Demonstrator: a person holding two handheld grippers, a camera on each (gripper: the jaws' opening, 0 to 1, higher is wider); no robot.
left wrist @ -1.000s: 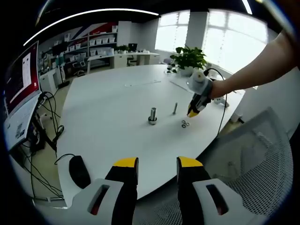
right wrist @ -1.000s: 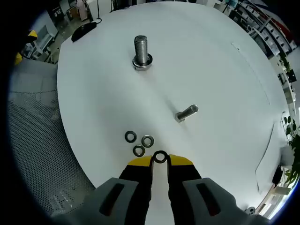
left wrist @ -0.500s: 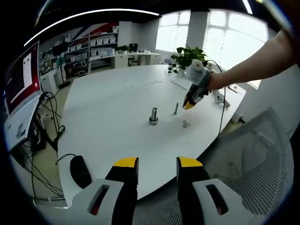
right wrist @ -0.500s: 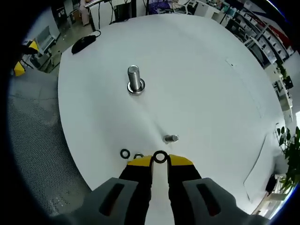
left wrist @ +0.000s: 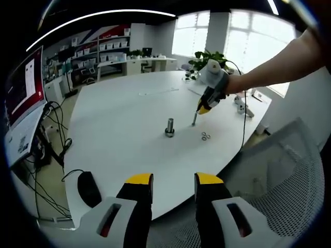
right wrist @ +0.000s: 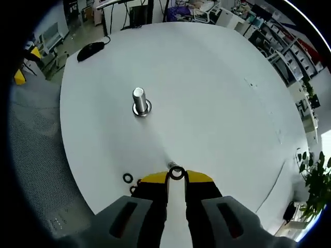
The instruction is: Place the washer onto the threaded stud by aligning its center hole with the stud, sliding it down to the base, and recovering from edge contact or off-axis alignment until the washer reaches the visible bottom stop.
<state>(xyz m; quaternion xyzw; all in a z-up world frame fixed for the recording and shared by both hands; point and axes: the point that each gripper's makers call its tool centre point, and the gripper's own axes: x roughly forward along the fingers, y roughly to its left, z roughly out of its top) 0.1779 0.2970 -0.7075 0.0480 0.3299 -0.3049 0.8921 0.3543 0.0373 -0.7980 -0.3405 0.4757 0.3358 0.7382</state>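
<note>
Raised over the stud [right wrist: 172, 166], right gripper [right wrist: 176, 176] pinches the washer [right wrist: 176, 173].

No readable text anywhere; the print on the monitor [left wrist: 23, 88] at the side is too blurred.

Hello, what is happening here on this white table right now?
A person works with two handheld grippers. The right gripper is shut on a washer and holds it just above the thin stud, not yet threaded on. A thicker stud stands further off, and spare washers lie on the table. The left gripper waits open at the table's edge.
</note>
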